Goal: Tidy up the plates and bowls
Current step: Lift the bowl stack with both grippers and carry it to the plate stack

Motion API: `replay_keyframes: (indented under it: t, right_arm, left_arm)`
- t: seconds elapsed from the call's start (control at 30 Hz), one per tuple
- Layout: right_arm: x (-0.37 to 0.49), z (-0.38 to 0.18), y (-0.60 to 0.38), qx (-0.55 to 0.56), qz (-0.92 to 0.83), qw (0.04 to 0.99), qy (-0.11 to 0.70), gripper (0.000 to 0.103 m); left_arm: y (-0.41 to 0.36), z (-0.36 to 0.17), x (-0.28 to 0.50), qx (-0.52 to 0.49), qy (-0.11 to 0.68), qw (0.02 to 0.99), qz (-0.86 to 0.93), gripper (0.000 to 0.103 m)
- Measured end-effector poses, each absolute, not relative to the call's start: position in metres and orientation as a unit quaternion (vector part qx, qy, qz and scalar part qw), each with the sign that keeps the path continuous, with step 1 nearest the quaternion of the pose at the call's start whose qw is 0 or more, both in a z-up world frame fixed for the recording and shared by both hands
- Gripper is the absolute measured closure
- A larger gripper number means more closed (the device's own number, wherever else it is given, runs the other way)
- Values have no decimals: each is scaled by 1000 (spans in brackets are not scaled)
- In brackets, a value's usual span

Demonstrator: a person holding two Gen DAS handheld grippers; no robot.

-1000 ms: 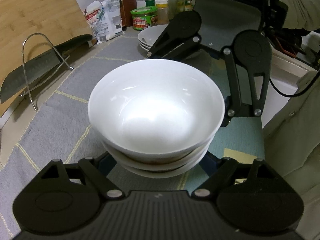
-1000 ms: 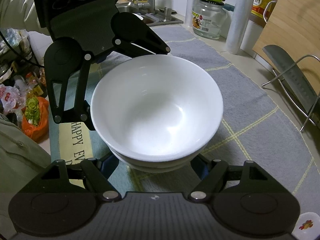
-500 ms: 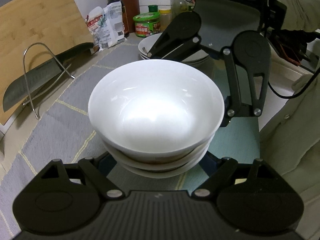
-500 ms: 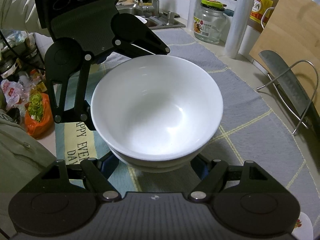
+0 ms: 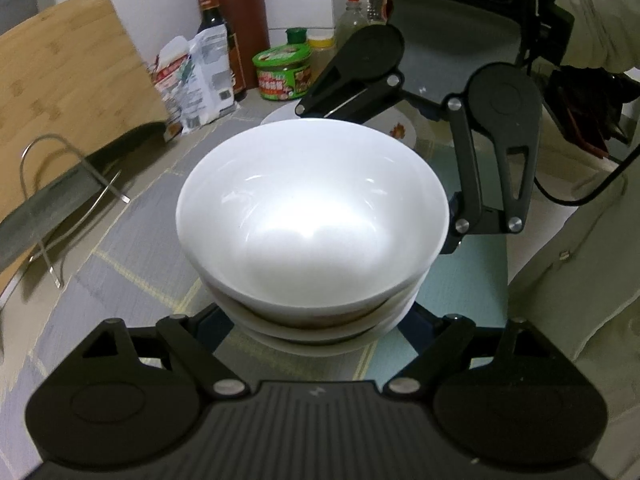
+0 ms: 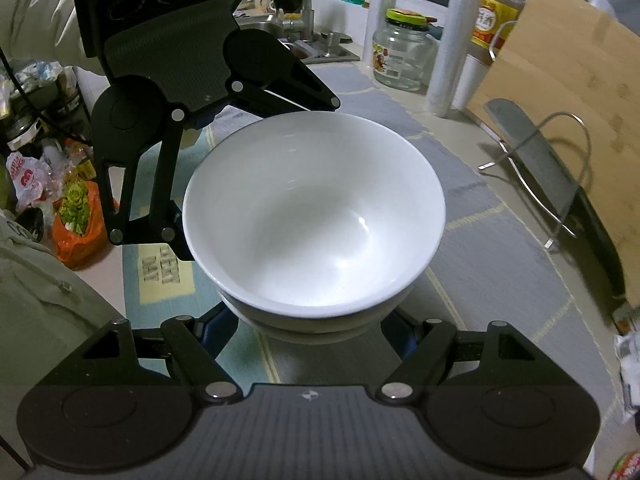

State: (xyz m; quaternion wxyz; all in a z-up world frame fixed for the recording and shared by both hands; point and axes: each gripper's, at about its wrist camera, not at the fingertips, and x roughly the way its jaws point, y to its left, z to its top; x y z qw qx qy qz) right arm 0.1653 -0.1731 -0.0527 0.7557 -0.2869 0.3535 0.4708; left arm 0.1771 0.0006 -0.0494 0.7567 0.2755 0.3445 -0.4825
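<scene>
Stack of white bowls (image 5: 312, 216) at frame centre, clamped from opposite sides by left gripper (image 5: 316, 320) and right gripper (image 6: 312, 320), above grey mat (image 6: 500, 240).

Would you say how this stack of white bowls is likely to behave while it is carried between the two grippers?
The stack of white bowls looks glazed, so probably slippery. Nested loosely, the top bowl might shift if tilted. Likely rigid, heavy and breakable.

Both grippers matte black: ribbed housing, round pivot discs, silver screw heads on the linkage arms of the left gripper (image 5: 316, 308) and right gripper (image 6: 316, 312). Black cable (image 5: 580, 196) trails off the right one. Person wears a pale greenish-grey jacket sleeve (image 6: 36, 20).
</scene>
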Motion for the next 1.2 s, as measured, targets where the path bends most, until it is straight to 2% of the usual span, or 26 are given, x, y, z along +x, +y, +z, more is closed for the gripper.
replay_keyframes:
  t: [0.53,1.2]
  right_arm:
    - [176,-32,-263,-286,444,774,348,21]
    - [193,-45,-335,-287,397,791,367,21]
  left_arm:
    - [-93,-43,187,288,317,752,-501,16]
    - [-177,-64,209,319,294,734,-522,16]
